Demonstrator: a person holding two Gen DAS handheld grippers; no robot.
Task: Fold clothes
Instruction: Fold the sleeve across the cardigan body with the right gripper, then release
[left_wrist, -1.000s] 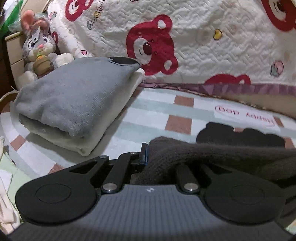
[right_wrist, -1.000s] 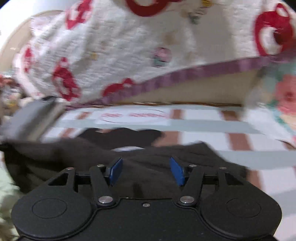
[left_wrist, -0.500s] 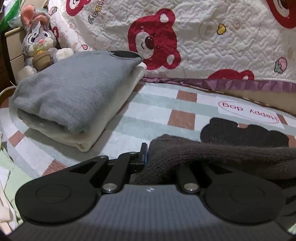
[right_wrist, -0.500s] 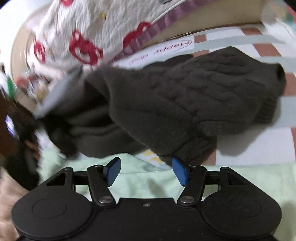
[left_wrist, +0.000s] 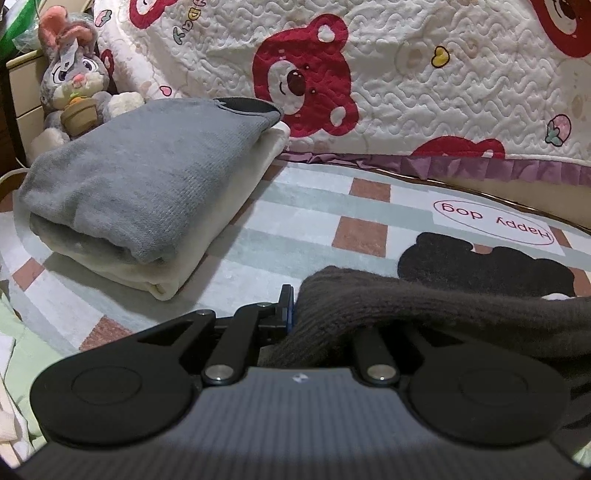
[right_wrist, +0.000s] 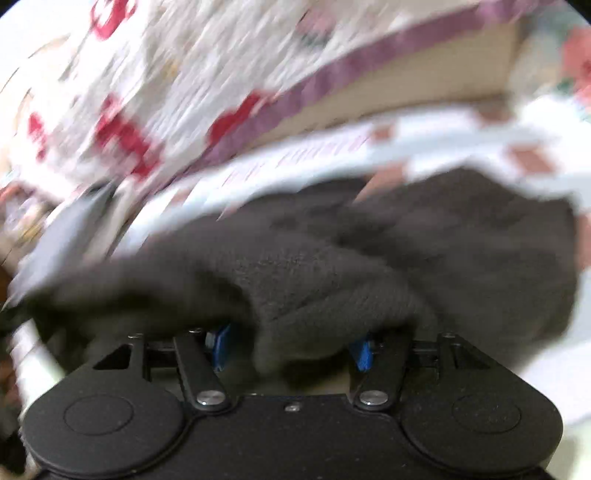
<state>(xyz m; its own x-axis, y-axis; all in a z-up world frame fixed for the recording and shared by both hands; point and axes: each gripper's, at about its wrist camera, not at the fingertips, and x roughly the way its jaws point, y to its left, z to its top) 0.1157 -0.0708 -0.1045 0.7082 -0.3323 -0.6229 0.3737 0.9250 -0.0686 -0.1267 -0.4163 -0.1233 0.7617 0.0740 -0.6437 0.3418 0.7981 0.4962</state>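
Note:
A dark brown knit sweater (left_wrist: 424, 310) lies bunched on the checked bed sheet (left_wrist: 314, 221). My left gripper (left_wrist: 295, 314) is shut on its near left edge. Only the left fingertip (left_wrist: 286, 304) shows; the knit covers the other. The right wrist view is blurred by motion. There the same sweater (right_wrist: 369, 258) fills the middle, and my right gripper (right_wrist: 291, 347) stands open, low against it. A thick fold of the knit sits between its two blue pads (right_wrist: 221, 343), which are wide apart.
A folded stack, a grey sweater (left_wrist: 147, 173) on a cream garment (left_wrist: 207, 240), lies at the left. Behind it sits a plush rabbit (left_wrist: 74, 85). A white quilt with red bears (left_wrist: 406, 74) rises at the back. Light green cloth (left_wrist: 22, 354) lies at the near left.
The right gripper, which had pulled back to look over the whole sweater, has swung forward into the fabric, still open. The left gripper keeps its hold and has barely shifted.

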